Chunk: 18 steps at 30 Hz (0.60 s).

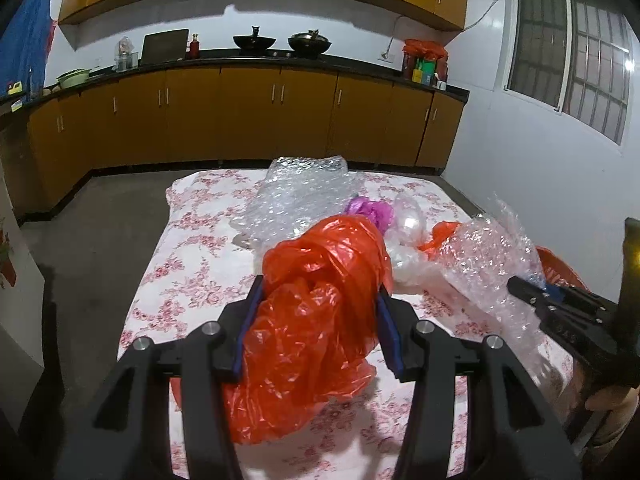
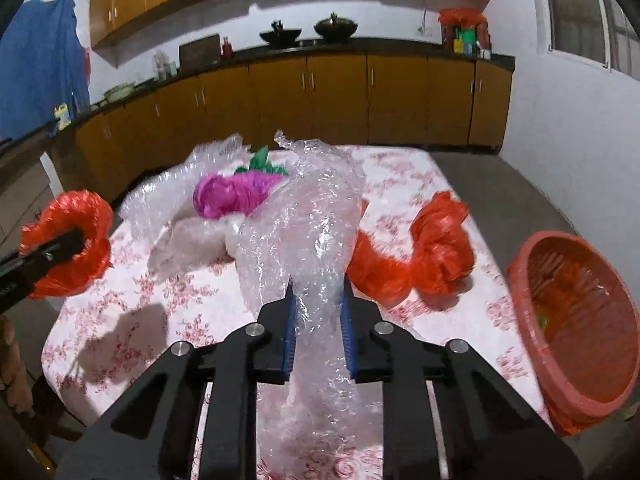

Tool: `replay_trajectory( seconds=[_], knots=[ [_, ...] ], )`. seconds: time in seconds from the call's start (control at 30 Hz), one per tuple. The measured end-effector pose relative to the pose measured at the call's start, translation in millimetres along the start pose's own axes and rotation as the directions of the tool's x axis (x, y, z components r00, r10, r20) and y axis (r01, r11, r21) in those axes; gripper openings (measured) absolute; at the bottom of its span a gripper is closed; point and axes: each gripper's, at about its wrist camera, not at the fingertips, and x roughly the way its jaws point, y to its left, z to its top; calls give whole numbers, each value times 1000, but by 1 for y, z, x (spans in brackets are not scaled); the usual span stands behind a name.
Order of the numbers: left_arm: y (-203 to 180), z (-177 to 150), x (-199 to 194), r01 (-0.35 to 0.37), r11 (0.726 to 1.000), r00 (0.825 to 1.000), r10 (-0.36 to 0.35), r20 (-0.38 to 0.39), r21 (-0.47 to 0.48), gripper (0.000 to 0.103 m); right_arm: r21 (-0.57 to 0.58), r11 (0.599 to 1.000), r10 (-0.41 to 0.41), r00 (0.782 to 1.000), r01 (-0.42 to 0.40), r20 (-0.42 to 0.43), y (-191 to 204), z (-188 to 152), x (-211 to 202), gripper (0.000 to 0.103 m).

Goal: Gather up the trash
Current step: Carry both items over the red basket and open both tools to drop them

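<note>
Left tongs [image 1: 318, 300] clamped on the red bag [image 1: 316, 320], lifted off the table [image 1: 192, 280]. Right tongs [image 2: 318, 300] pinch the bubble wrap [image 2: 308, 232]; basket [image 2: 576, 332] sits to their right. Risk: slippery wrap may slide free, or its tail could snag the second red bag [image 2: 424, 256] just right of the tongs.

Orange bag [image 1: 320, 280], pink-flowered white tablecloth [image 1: 188, 280].
</note>
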Motion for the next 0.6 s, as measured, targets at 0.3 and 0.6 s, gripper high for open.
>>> replay_trajectory(
  seconds=[0.3, 0.6],
  knots=[
    [-28, 9, 0, 43, 999, 999, -44, 19, 20, 50, 26, 998, -58, 995, 56, 86, -22, 5, -36, 15],
    [-88, 19, 5, 148, 987, 988, -150, 31, 58, 50, 124, 970, -226, 959, 207, 171, -80, 10, -86, 15]
  ],
)
